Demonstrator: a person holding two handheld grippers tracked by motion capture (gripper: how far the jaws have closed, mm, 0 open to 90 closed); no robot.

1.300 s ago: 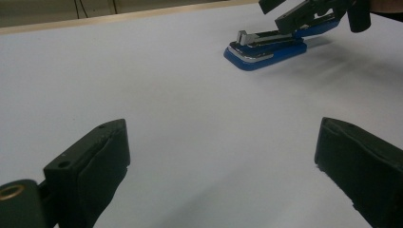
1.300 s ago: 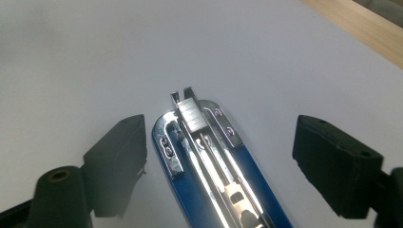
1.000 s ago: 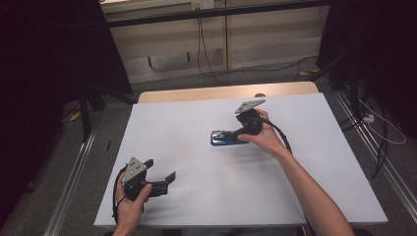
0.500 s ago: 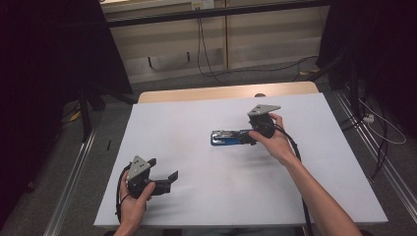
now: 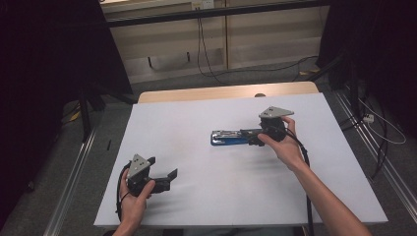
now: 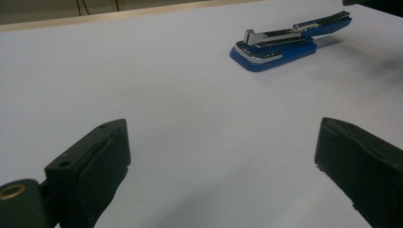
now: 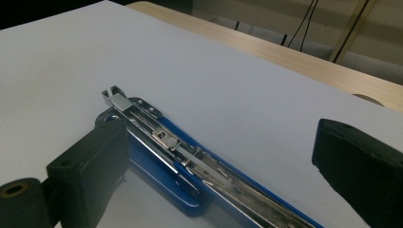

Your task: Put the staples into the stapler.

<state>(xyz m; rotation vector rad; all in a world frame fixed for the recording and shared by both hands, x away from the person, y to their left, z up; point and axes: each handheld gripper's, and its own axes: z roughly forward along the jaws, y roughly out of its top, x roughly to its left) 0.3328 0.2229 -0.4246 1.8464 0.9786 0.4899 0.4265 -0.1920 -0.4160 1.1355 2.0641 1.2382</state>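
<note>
- The left tongs (image 5: 164, 177) are seen at the lower left of the high view, held low over the white surface (image 5: 196, 211), released and grasping nothing, apparently parked clear.
- Farther up, right of centre, the blue stapler (image 5: 228, 137) lies flat, opened out.
- The right tongs (image 5: 253, 135) are released beside its rear end, probably for a grasp.

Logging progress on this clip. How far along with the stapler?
Done: the blue stapler lies on the white table with its top swung open, metal track showing. In hand: the right gripper is at its rear end, jaws apart, nothing clamped. Left: any grasp; the left gripper waits open, well clear.
</note>
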